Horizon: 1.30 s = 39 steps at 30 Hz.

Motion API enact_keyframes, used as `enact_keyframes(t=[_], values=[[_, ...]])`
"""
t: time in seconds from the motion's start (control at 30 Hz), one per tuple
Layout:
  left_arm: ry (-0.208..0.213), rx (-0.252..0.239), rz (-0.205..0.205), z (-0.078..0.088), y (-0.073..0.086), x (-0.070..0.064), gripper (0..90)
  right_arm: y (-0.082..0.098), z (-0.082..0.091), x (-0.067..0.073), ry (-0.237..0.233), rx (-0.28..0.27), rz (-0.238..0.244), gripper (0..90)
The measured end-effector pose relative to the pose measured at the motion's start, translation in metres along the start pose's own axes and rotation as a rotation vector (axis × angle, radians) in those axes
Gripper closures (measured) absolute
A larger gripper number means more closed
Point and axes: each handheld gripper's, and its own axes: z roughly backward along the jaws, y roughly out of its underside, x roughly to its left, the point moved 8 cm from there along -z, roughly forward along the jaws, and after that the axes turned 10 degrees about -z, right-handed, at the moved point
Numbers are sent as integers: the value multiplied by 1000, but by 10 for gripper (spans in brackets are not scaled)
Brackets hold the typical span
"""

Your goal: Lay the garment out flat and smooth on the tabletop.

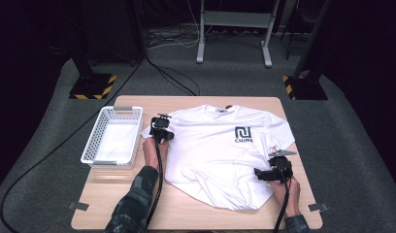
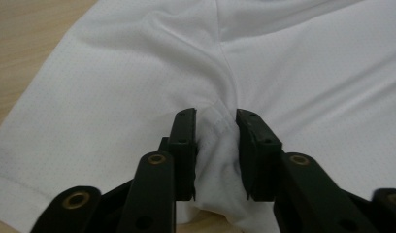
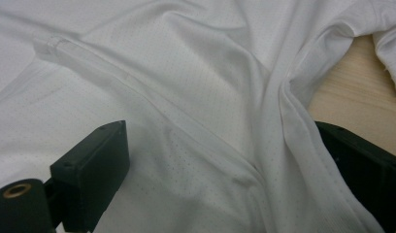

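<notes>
A white T-shirt (image 1: pixel 220 150) with a dark chest logo lies on the pale wood desk (image 1: pixel 186 208); the basket (image 1: pixel 113 137) is white, the fingers (image 2: pixel 184 145) black.

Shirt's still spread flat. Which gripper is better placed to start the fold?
Left, probably. The left gripper already has its jaws pinched on the white T-shirt where sleeve meets body. The right gripper sits open over the side hem, gripping nothing.
</notes>
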Motion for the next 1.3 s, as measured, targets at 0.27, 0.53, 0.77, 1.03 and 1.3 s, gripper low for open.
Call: enact_keyframes(t=[0.27,0.53,0.77,1.03,1.3], values=[[-29,-47,-2,27,24,-3,725,0,0,0,2,-5,2,87],[-24,-50,22,53,70,-11,578,1,1,-2,4,-3,1,92],[36,-217,-74,66,36,-51,292,0,1,-2,7,6,0,92],[54,-114,-49,13,15,-42,197,1,2,-3,9,8,-3,92],[41,-101,4,31,59,-26,173,1,2,-6,14,8,-10,90]])
